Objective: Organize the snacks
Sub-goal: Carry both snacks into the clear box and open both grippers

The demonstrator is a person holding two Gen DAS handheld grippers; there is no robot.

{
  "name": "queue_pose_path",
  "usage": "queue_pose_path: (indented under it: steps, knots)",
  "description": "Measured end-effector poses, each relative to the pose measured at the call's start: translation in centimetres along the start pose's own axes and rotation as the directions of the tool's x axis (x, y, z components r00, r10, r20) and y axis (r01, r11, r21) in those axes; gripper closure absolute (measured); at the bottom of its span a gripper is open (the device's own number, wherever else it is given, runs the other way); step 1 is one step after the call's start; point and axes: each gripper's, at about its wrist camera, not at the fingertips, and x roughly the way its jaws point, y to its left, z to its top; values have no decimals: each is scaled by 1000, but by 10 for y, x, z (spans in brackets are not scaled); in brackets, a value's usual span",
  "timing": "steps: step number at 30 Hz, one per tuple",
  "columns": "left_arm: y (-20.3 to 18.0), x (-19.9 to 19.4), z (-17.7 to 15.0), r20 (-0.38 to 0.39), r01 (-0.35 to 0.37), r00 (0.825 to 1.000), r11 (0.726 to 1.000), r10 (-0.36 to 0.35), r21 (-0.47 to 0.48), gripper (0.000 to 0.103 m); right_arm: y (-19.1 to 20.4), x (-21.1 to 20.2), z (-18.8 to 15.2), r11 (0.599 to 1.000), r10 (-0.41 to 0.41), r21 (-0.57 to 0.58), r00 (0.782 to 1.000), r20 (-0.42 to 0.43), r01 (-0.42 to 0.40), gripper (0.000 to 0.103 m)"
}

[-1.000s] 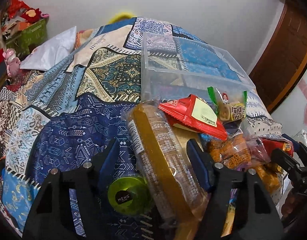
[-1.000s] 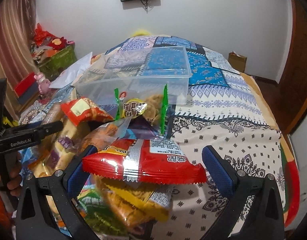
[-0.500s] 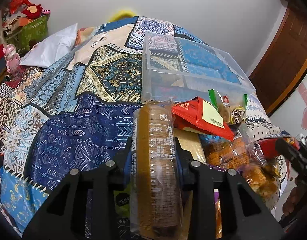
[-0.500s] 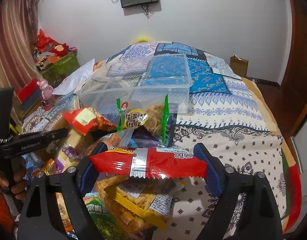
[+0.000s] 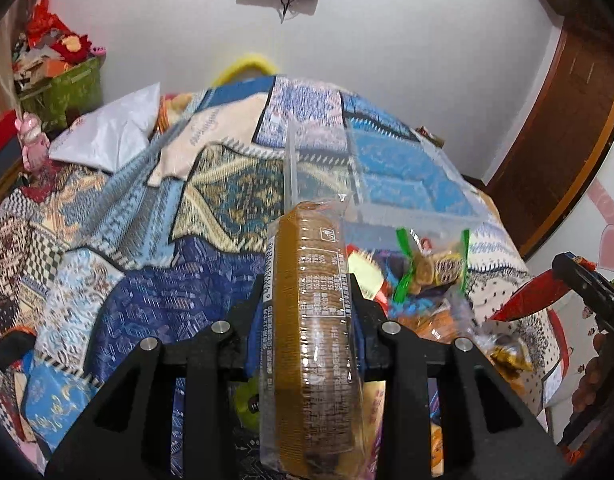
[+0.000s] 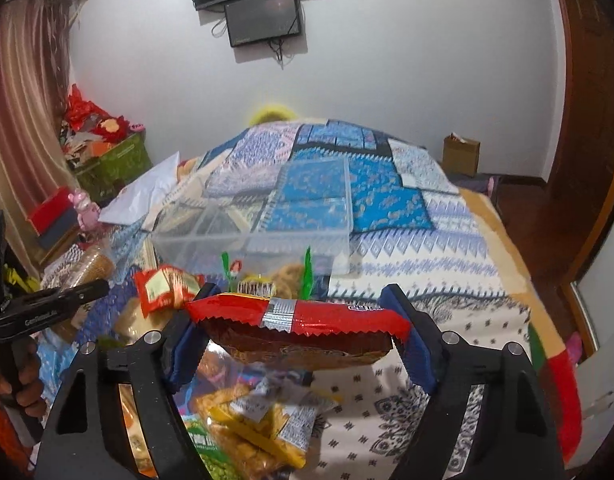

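A: Which step is in hand?

B: The lift, I'd say. The left tool (image 5: 307, 308) is clamped on a sleeve of biscuits (image 5: 311, 320), held lengthways and pointing far toward the clear bin (image 5: 407, 200). The right tool (image 6: 295, 336) has just been closing on a red packet (image 6: 299, 316), and its blue pads press against the packet's two crimped ends, with the packet spanning the gap crosswise.

A: Where are both snacks?

B: Off the bed (image 6: 427, 280), above the near pile of snacks (image 6: 251, 412); the bin lies just beyond that pile, apparently empty.

A: What does the next move call for?

B: Probably carrying both forward over the bin's near rim and letting go inside. The biscuit sleeve is long, so it should go in flat along a wall, not on end.

A: How will they handle?

B: The sleeve is thin clear film around a stiff stack of round biscuits: firm, but the film may slip. The red packet is glossy foil with saw-tooth edges and a silver seam; it is soft and already bows between the pads, so a hard squeeze could buckle it.
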Motion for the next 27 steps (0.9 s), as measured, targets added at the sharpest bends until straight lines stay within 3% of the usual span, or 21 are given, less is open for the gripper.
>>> queue_pose_path:
  steps: [18, 27]
  knots:
    - [-23, 20, 85, 87, 23, 996, 998, -27, 54, 68, 15, 21, 65, 997, -22, -69, 992, 121, 30, 24]
    - [-27, 60, 109, 44, 27, 999, 998, -30, 54, 68, 12, 56, 88, 996, -21, -81, 994, 103, 30, 24]
